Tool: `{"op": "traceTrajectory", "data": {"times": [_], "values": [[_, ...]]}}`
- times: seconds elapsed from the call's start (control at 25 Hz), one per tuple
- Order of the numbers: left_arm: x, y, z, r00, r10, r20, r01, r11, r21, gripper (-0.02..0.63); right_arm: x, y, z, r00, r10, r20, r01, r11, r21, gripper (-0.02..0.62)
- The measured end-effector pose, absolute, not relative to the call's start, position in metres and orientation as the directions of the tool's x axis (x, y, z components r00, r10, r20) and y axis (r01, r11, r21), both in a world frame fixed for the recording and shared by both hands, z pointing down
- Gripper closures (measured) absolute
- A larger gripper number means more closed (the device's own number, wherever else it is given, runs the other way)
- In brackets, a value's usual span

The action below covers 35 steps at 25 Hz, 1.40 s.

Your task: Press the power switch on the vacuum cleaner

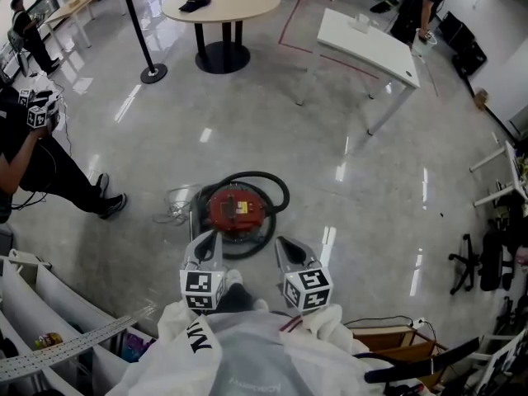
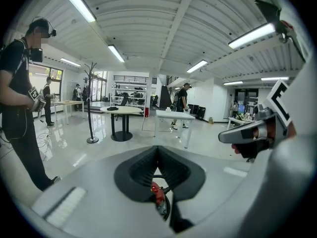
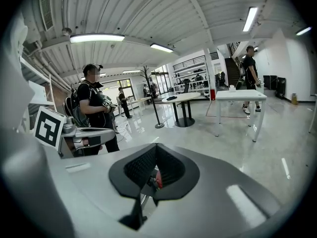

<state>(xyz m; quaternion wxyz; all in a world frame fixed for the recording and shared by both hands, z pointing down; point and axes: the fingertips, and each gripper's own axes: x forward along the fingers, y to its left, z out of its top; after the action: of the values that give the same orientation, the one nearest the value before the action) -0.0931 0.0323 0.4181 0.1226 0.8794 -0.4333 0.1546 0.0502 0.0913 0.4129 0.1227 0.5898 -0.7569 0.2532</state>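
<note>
Vacuum cleaner (image 1: 240, 209) just beyond left claw (image 1: 207, 241), right claw (image 1: 284, 245).

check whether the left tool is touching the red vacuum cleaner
Apart. The left gripper view shows the vacuum cleaner small and far below, seen through the opening in the left tool, whose jaws close on nothing.
</note>
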Motion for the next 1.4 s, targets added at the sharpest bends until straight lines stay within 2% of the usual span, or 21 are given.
{"op": "traceTrajectory", "data": {"times": [0.76,1.4], "values": [[-0.106,-0.012,0.418,0.642,-0.686,0.344,-0.755,-0.643,0.126,0.606,0.025,0.054,0.394,-0.205,-0.845,0.494,-0.978,0.154,-0.142,0.595],[-0.092,-0.029,0.427,0.631,-0.689,0.357,-0.765,-0.630,0.134,0.606,0.043,0.029,0.399,-0.210,-0.842,0.497,-0.976,0.154,-0.152,0.595]]}}
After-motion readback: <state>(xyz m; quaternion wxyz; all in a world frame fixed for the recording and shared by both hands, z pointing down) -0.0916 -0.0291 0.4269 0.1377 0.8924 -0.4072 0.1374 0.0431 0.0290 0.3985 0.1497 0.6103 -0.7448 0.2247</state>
